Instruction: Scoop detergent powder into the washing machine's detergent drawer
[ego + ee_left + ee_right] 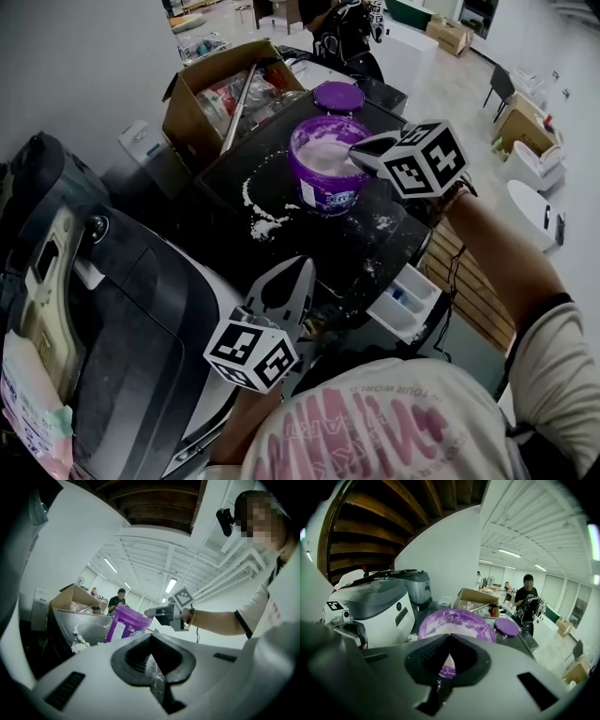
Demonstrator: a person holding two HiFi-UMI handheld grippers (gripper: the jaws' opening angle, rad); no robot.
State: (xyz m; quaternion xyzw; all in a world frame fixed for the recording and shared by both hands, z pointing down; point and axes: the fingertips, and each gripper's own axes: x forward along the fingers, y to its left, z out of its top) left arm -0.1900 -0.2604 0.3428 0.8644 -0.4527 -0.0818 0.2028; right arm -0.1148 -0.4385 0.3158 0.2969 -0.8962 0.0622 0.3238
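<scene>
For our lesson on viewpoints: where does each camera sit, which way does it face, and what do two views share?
Head view: on the person's head, steeply down at the purple tub; left gripper, right gripper, forearm show.
Left gripper view: on that gripper, level across the machine top; own jaws show.
Right gripper view: on that gripper, down into the tub; own jaws show.
All share the tub.

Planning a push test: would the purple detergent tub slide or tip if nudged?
Probably slides rather than tips: the purple tub looks squat and well filled with powder, so fairly heavy. Spilled powder on the machine top could let it skid. Lid lies off beside it, so any jolt might spill.
</scene>
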